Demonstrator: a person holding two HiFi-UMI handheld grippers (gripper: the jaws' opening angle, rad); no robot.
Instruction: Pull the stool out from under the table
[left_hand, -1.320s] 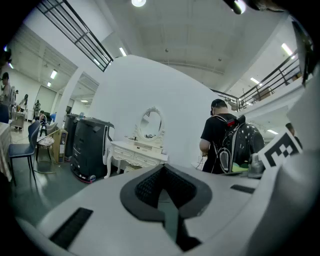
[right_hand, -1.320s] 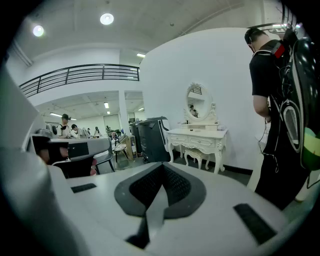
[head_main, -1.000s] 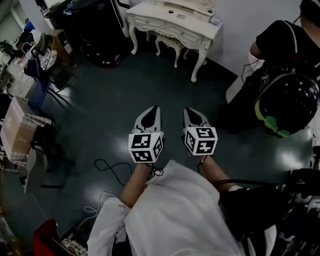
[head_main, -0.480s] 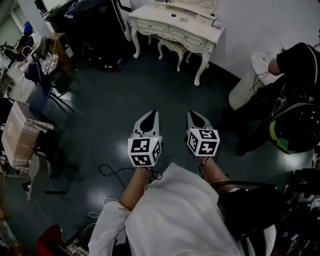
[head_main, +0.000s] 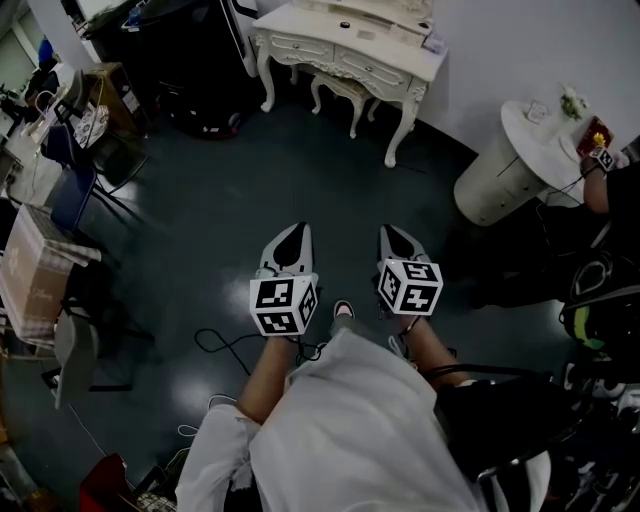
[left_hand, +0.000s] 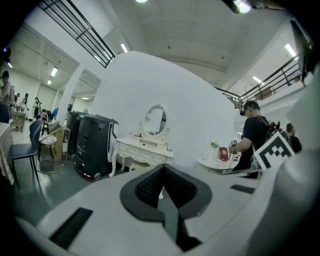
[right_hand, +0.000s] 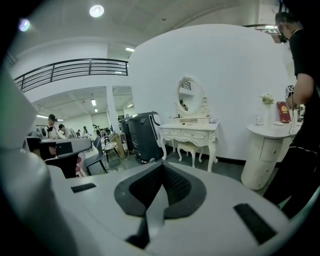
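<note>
Black cabinet (head_main: 190, 55) and round white stand (head_main: 495, 182) flank the table (head_main: 345, 62)

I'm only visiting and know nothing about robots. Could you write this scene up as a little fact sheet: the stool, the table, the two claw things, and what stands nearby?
Stool: cream stool, tucked under the table, not yet pulled out
Table: cream dressing table, against the white wall
Left gripper: shut, empty, over the floor, far short of the stool
Right gripper: shut, empty, beside the left one
Nearby: round white side table right of the dressing table; large black case on its left
</note>
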